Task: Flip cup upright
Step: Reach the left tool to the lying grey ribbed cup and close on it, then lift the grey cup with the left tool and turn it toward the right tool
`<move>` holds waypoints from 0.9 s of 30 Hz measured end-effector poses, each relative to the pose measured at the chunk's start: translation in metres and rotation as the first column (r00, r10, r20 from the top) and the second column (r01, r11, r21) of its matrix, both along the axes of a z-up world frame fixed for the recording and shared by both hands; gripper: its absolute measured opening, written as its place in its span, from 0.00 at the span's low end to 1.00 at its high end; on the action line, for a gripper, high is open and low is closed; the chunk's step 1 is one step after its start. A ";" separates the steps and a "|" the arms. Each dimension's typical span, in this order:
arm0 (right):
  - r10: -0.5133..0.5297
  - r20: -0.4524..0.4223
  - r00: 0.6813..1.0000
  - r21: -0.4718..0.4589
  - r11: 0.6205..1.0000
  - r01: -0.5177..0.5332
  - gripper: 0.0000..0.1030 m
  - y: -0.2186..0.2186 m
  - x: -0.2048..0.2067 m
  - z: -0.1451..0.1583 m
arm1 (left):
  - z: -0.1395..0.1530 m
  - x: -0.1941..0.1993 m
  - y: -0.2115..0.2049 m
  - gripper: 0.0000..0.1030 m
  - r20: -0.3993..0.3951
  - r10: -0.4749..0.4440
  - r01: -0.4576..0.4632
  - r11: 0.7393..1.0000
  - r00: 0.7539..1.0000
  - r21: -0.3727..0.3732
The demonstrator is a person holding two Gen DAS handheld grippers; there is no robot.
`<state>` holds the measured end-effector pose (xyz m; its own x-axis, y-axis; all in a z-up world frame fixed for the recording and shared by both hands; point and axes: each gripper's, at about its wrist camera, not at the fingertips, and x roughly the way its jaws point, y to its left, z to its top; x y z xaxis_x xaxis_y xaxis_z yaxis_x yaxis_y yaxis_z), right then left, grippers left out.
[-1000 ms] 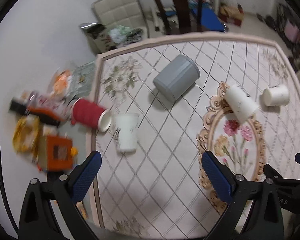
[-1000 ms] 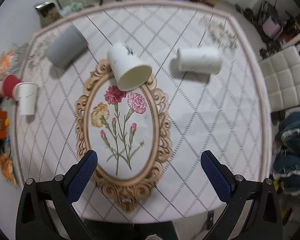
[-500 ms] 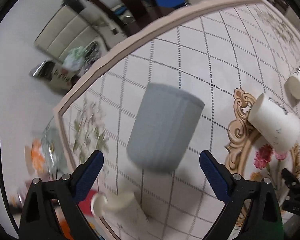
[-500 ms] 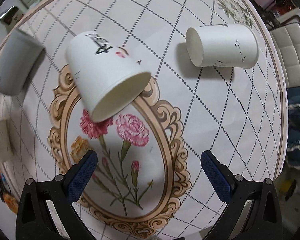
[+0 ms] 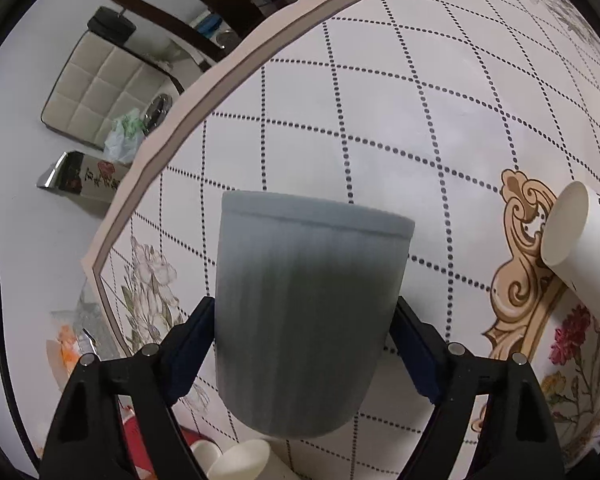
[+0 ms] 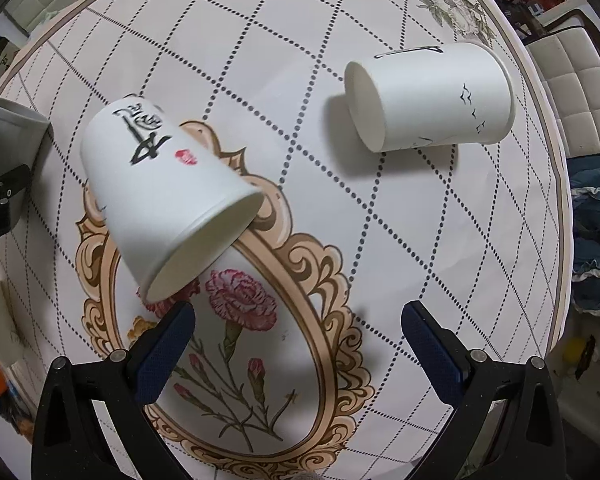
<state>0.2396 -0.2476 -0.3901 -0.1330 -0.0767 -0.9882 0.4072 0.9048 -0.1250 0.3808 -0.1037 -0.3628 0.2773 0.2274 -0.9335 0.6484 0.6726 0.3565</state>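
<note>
A grey ribbed cup [image 5: 304, 312] lies on its side on the table, between the blue pads of my left gripper [image 5: 302, 344]. The pads sit against its sides, though I cannot tell how firmly. It shows at the left edge of the right wrist view [image 6: 8, 136]. My right gripper [image 6: 296, 344] is open and empty above the flower medallion. A white paper cup with black calligraphy [image 6: 164, 196] lies on its side just beyond its left finger, mouth toward me. Another white paper cup [image 6: 432, 96] lies on its side farther right.
The round table [image 6: 480, 280] has a cloth with a dotted diamond pattern. A white cup [image 5: 240, 460] and a red cup [image 5: 140, 436] lie near the left edge. Chairs [image 5: 100, 92] stand around the table. Clutter lies on the floor at left.
My left gripper moved forward around the grey cup and its fingers closed in against the cup's sides. My right gripper moved closer to the calligraphy cup, still open.
</note>
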 end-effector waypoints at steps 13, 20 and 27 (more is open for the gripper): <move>0.010 0.010 1.000 -0.012 1.000 -0.010 1.00 -0.013 0.019 0.014 | 0.005 -0.009 0.001 0.80 0.022 0.027 -0.027 0.999 0.999 -0.026; 0.001 0.025 1.000 -0.017 1.000 -0.001 1.00 -0.026 0.004 0.043 | 0.031 -0.023 0.008 0.80 0.029 0.088 -0.085 0.993 0.996 -0.083; -0.023 0.044 0.999 -0.002 1.000 0.023 1.00 -0.035 -0.027 0.062 | 0.064 -0.061 0.023 0.80 -0.026 0.210 -0.211 0.966 0.977 -0.148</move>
